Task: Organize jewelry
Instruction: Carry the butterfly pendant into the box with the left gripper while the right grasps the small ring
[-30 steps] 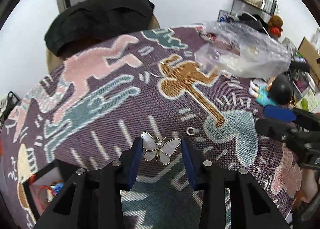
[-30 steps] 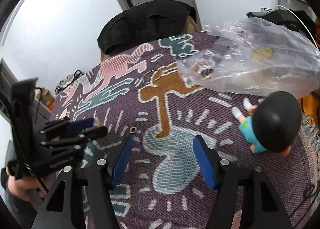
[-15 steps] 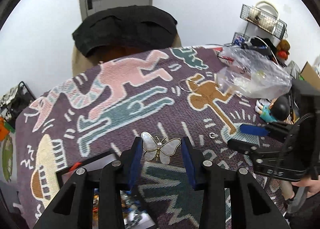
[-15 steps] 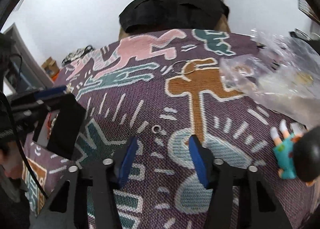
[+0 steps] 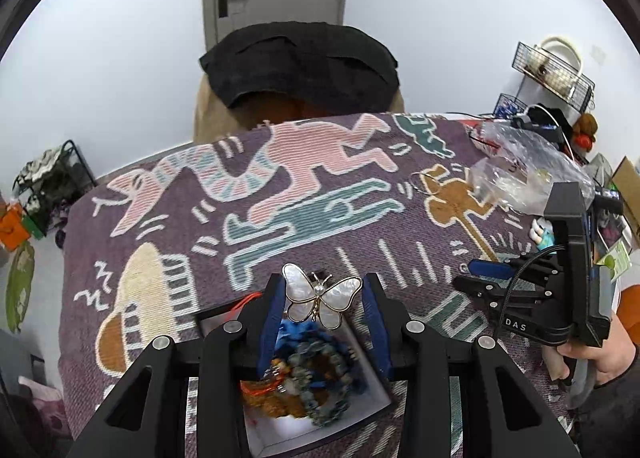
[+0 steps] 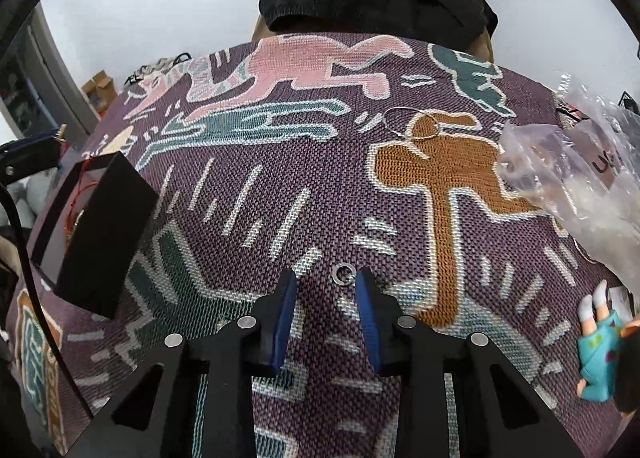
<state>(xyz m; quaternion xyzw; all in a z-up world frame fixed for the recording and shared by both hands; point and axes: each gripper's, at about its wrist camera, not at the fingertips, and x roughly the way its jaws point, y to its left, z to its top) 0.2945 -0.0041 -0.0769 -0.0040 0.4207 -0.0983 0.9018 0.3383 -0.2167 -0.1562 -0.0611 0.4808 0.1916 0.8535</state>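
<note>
Over the box (image 5: 224, 316) of beads (image 5: 316, 374), at the table's left, left gripper (image 5: 322, 300) is clamped on the brooch (image 5: 320, 300), wings pinched between blue pads (image 5: 270, 322). Right of it, on the woven cloth (image 6: 248, 185), right gripper (image 6: 325, 290) is spread, unclenched, with the small ring (image 6: 344, 273) lying between its tips. Farther right sit a wire hoop (image 6: 416, 123), plastic bag (image 6: 580, 173) and doll (image 6: 600, 354).

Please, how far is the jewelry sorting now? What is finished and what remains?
Done: beaded bracelets already lie in the black box. In hand: the left gripper holds the butterfly brooch above that box, not yet released. Left: the small silver ring, which the open right gripper is lining up on, and the large wire hoop farther back on the cloth.
</note>
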